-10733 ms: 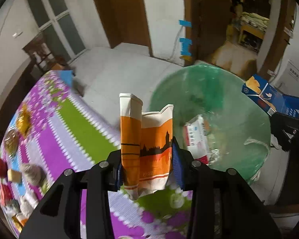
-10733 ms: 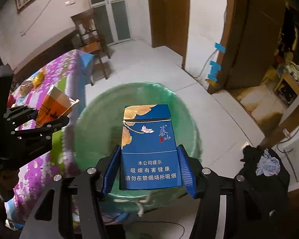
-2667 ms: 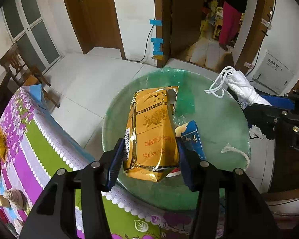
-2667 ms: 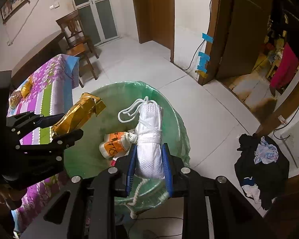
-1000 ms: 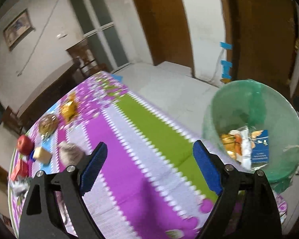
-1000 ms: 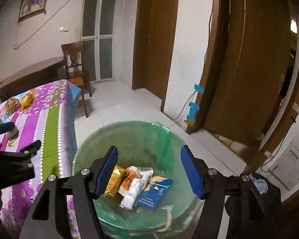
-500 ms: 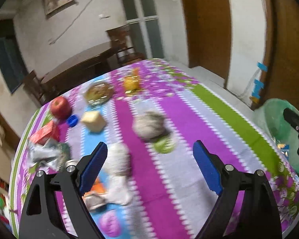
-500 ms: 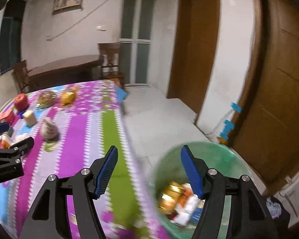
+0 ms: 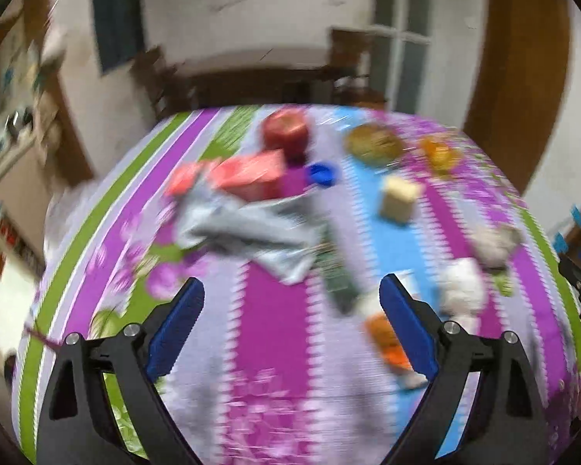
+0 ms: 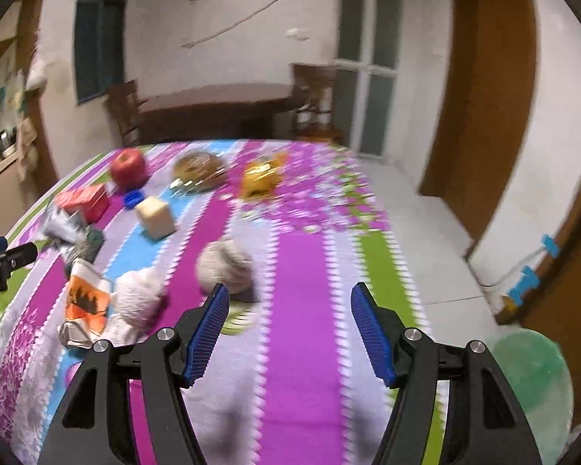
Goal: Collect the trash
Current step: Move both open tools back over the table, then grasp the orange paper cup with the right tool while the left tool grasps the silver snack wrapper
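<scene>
Through the left wrist view we see our left gripper (image 9: 290,306) empty, its jaws opening above the striped tabletop (image 9: 267,348); a crumpled grey wrapper (image 9: 248,228) lies blurred at centre frame.

Through the right wrist view our right gripper (image 10: 286,329) stands apart, holding nothing. An orange wrapper (image 10: 83,304) lies at lower left, the green trash bin (image 10: 534,383) at lower right.

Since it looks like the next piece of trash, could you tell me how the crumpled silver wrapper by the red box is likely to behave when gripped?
The silver wrapper looks thin and creased, so it will probably crush and flop rather than hold shape. It lies spread flat, so it is likely light and may slide on the tablecloth. Its glossy surface could slip from the pads.
</scene>
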